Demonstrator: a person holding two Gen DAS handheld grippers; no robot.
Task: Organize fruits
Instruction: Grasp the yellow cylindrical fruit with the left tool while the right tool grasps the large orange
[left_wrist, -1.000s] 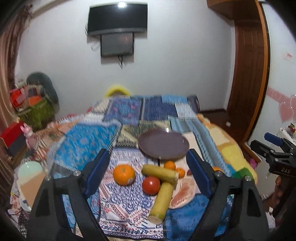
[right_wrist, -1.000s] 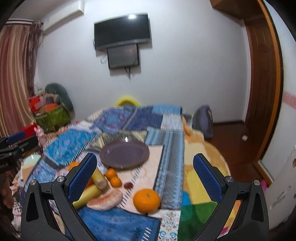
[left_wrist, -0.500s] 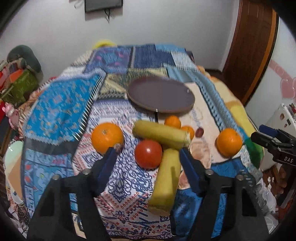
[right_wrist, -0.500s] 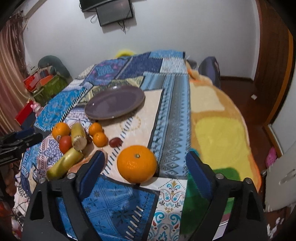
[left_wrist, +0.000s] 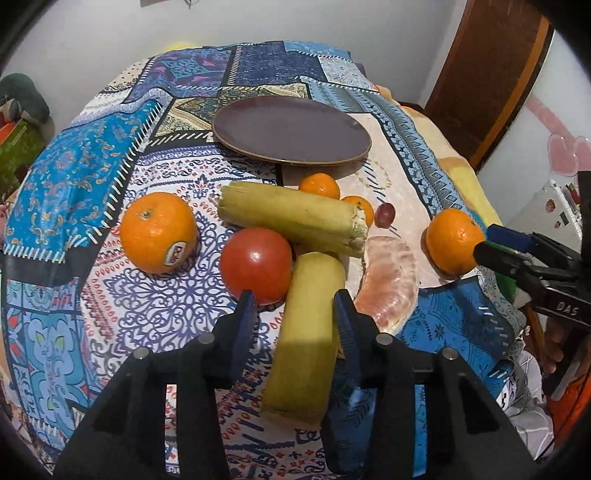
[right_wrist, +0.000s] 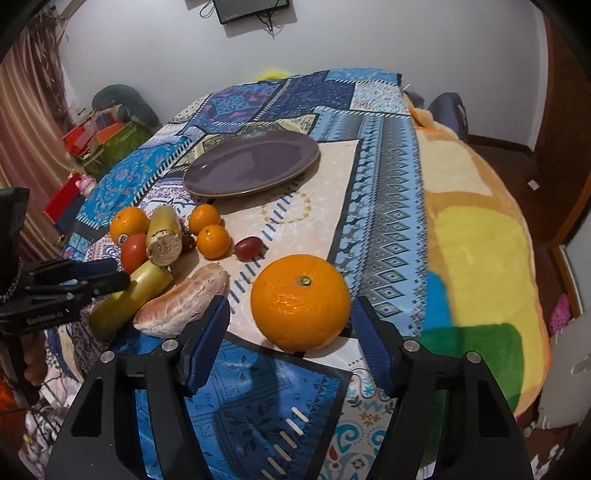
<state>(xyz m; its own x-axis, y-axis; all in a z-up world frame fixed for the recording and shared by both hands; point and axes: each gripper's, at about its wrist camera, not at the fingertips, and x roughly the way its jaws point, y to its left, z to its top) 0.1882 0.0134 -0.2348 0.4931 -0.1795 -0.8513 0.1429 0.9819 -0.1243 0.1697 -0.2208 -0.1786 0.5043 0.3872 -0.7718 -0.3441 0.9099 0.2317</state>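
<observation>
My left gripper (left_wrist: 294, 306) is open and its jaws are closing. The near yellow-green fruit piece (left_wrist: 310, 332) lies between them, with a gap at the left pad. A tomato (left_wrist: 256, 264) sits just ahead, under a second yellow-green piece (left_wrist: 291, 216) lying crosswise. My right gripper (right_wrist: 290, 314) is open and its jaws are closing around the big orange (right_wrist: 301, 301), with gaps on both sides. The purple plate (right_wrist: 251, 164) lies bare behind the fruit. A stickered orange (left_wrist: 159, 230), two mandarins (left_wrist: 319, 186), a grape (left_wrist: 385, 215) and a pink pomelo segment (left_wrist: 391, 280) lie on the patterned cloth.
The fruit lies on a bed under a blue patchwork cloth (left_wrist: 74, 177), with a yellow and green blanket (right_wrist: 480, 258) to the right. Clutter (right_wrist: 99, 136) stands by the far left wall and a wooden door (left_wrist: 487, 74) at the right. Each gripper shows at the edge of the other's view.
Both grippers have come down and tipped toward the bed, and their jaws have narrowed. The left now straddles the near yellow-green piece and the right flanks the big orange.
</observation>
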